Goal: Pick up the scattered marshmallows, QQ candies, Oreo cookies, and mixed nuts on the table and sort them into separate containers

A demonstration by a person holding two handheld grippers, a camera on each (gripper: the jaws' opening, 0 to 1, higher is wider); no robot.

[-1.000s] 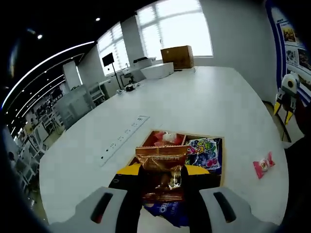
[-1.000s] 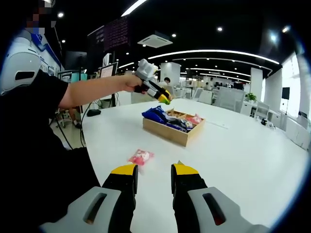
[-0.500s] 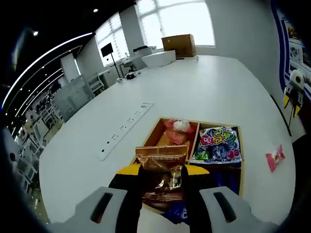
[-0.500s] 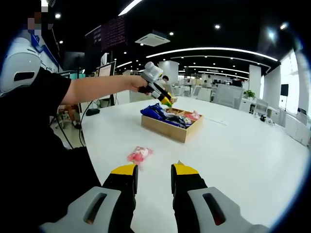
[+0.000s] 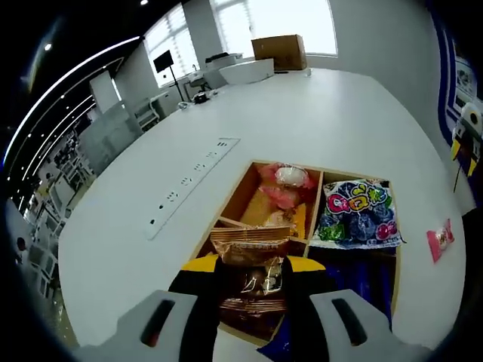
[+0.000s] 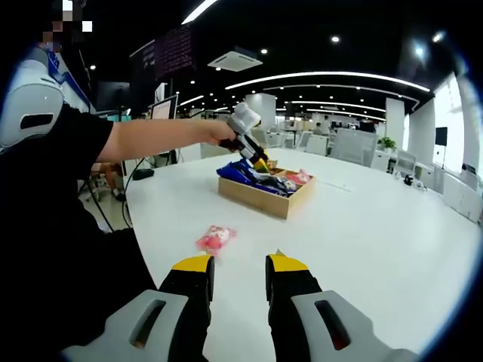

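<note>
Left gripper (image 5: 253, 265): fingers clamped on a brown snack packet (image 5: 251, 260), held upright between the yellow tips; hung over the near corner of the wooden tray (image 5: 226, 205). Also seen from the right gripper view, in the person's outstretched hand above the tray's left end.
Right gripper (image 6: 238, 265): fingers apart, nothing between them, low over the bare tabletop (image 6: 377, 226).
Wooden tray: divided into compartments, sat on the white tabletop; in the right gripper view it lay well ahead of the right gripper's fingers.
Far left compartment: pink-wrapped marshmallow packets (image 5: 285, 181), one with a white centre on top, orange-toned contents beneath.
Far right compartment: QQ candy bag (image 5: 356, 213), bright multicolour print, lay flat and covered most of that section.
Near right compartment: dark blue wrapping at the tray's edge, partly hidden by the left gripper; could not tell what it was.
Loose pink packet (image 6: 213, 238): alone on the tabletop, outside the tray, just ahead and left of the right gripper's fingers; in the left gripper view it lay right of the tray, near the tabletop edge.
Power strip (image 5: 190, 185): long inset strip in the tabletop, left of the tray, apart from it.
Cardboard box (image 5: 278, 51): at the far end of the tabletop by the windows.
Person: forearm extended from a black sleeve (image 6: 60, 151) toward the tray.
</note>
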